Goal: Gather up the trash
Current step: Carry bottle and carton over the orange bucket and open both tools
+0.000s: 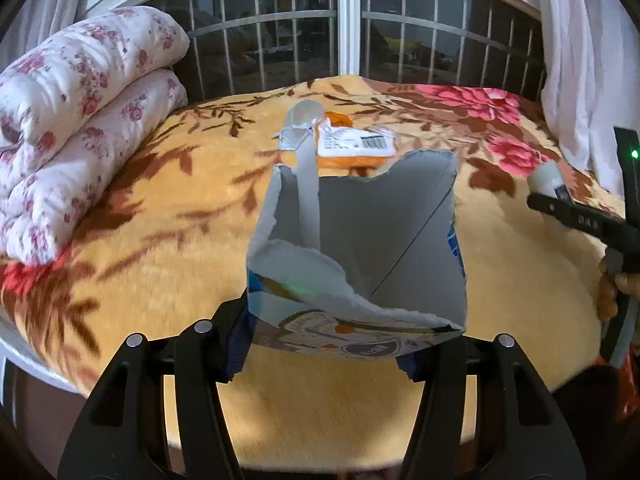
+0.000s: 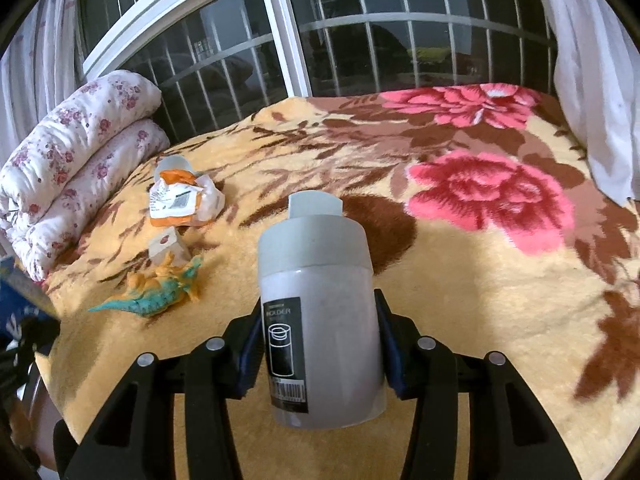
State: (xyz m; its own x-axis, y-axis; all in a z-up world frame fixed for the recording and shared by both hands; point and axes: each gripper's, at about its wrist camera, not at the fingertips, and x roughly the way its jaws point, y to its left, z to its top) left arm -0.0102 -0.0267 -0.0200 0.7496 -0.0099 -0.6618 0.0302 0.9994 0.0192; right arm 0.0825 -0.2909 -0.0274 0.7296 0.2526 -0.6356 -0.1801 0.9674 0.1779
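The left gripper (image 1: 352, 356) clamps the base of a torn-open paper bag (image 1: 360, 248), its grey inside facing the camera and its ragged top edge standing up; the print on the bag's outer face is too small to read. Beyond the bag, an orange-and-white wrapper (image 1: 356, 142) lies on the bed (image 1: 160, 208), carrying a white label with a barcode whose text cannot be read, and a pale plastic piece (image 1: 306, 114) sits just behind it. The right gripper (image 2: 320, 356) grips a frosted white bottle (image 2: 320, 312) with a grey cap; its black label reads "HOLDER" above a line drawing of a container, with a barcode at the foot. To the left, on the blanket, lie a teal-and-orange toy dinosaur (image 2: 160, 296), a small clear packet (image 2: 168, 246) touching it, and farther back the crumpled wrapper (image 2: 184, 200). A folded floral quilt (image 2: 72, 168) lines the left edge of the bed, a barred window (image 2: 320, 40) runs along the far edge and a white curtain (image 2: 592, 80) hangs at the right. The right half of the blanket, with its pink roses, lies bare, and the near edge of the bed runs below both grippers.
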